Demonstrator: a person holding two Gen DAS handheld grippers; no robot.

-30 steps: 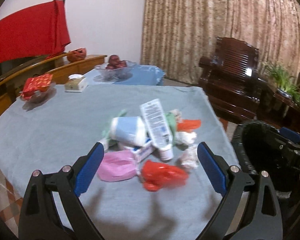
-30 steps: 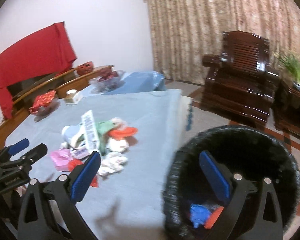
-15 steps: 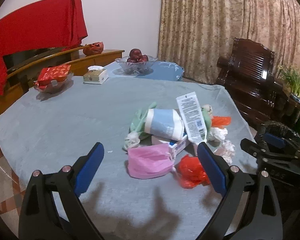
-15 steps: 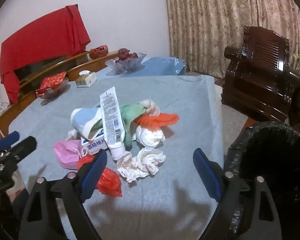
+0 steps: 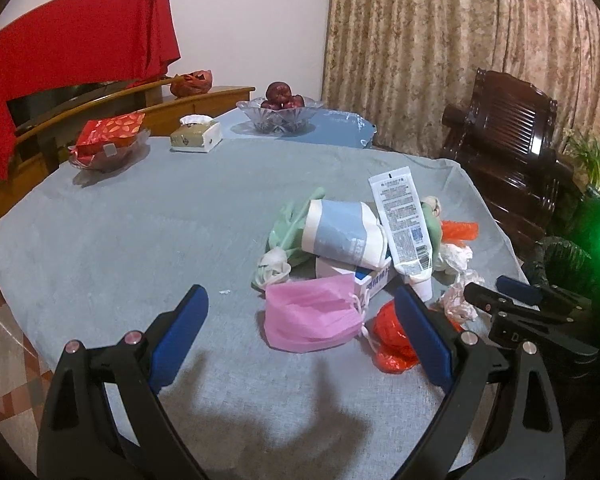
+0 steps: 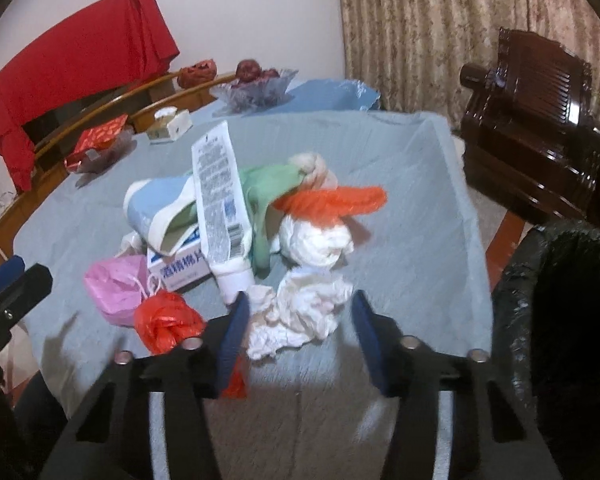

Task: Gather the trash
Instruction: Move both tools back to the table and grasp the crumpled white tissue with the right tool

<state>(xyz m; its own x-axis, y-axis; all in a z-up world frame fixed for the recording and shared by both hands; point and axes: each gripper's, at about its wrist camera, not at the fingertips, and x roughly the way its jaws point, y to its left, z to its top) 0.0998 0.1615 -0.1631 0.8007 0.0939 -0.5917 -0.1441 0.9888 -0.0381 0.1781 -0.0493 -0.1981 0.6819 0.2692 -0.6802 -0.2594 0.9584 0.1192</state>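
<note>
Seeing crumpled tissue (image 6: 300, 312) dead ahead between my right gripper's (image 6: 298, 320) spread-apart fingers; left gripper (image 5: 300, 332) spread too, farther off.

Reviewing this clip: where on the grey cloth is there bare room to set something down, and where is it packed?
Bare cloth runs from the pink mask leftward and back to the tissue box and red packet dish. Another free strip lies between the orange bag and the cloth's right edge beside the black bin. The heap around the white tube is crowded.
</note>
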